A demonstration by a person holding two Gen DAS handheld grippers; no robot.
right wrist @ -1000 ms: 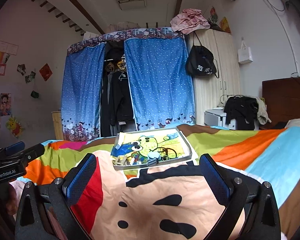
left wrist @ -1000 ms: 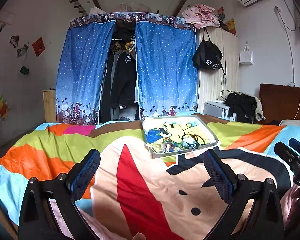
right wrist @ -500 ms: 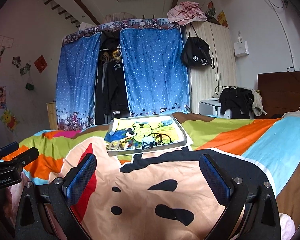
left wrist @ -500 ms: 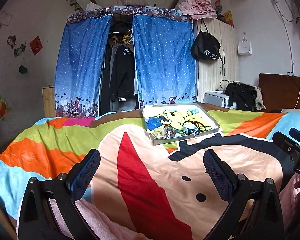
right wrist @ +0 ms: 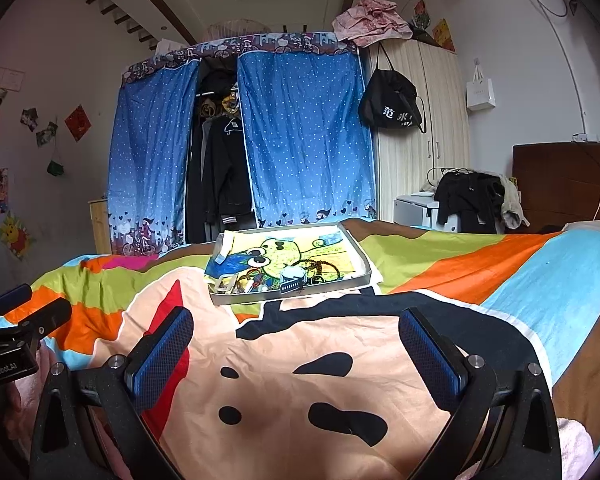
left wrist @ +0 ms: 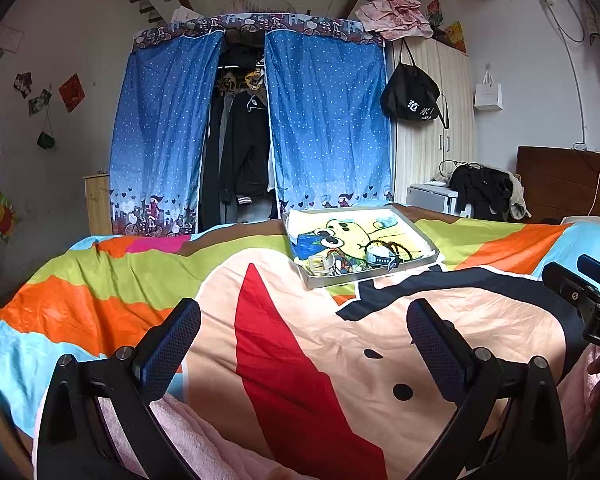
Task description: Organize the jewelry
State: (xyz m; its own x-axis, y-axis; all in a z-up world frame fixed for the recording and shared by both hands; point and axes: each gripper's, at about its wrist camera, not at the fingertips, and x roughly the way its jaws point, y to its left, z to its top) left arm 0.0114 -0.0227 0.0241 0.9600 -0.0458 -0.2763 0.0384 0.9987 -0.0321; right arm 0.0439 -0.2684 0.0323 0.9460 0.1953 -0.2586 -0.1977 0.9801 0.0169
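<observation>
A shallow grey tray (left wrist: 416,230) with a yellow cartoon lining lies on the bed, also in the right wrist view (right wrist: 358,251). A heap of jewelry (left wrist: 352,261) lies along its near edge: beads, a bangle and small pieces, also in the right wrist view (right wrist: 276,278). My left gripper (left wrist: 303,320) is open and empty, well short of the tray. My right gripper (right wrist: 296,330) is open and empty, also short of the tray. Each gripper's body shows at the edge of the other's view.
The bed has a bright cartoon-print cover (left wrist: 292,344). A pink blanket (left wrist: 188,432) lies at the near edge. Behind the bed stand a blue-curtained wardrobe (left wrist: 252,136), a pale cupboard (left wrist: 432,128) with a black bag and a wooden headboard (left wrist: 564,184) at right.
Both views have risen and drawn back a little, so the tray sits farther ahead and more of the bed cover shows. Both grippers stay open.
</observation>
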